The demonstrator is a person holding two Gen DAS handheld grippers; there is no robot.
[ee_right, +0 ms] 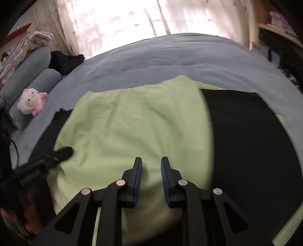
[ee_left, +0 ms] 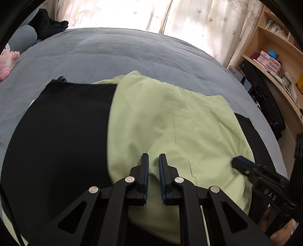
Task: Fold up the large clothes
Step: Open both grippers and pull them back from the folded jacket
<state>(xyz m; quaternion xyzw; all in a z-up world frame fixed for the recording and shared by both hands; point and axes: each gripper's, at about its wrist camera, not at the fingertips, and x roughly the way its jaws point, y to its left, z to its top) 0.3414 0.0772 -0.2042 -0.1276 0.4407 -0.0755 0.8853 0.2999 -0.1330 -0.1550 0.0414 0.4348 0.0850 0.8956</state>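
Observation:
A light green garment (ee_left: 170, 123) lies on a black garment (ee_left: 62, 132) spread over the blue-grey bed (ee_left: 113, 53). My left gripper (ee_left: 153, 158) hovers just over the green cloth's near part, jaws a little apart and holding nothing. My right gripper (ee_right: 151, 160) is likewise open over the green garment (ee_right: 132, 123), with the black garment (ee_right: 250, 142) to its right. Each gripper shows in the other's view, the right one (ee_left: 240, 162) at the cloth's right edge, the left one (ee_right: 64, 151) at its left edge.
A pink and white plush toy (ee_right: 31, 103) and grey bolsters (ee_right: 34, 81) lie at the bed's left. A dark cloth heap (ee_right: 66, 60) sits near the curtains (ee_left: 170, 15). Wooden shelves (ee_left: 274, 47) and a black bag (ee_left: 265, 98) stand to the right.

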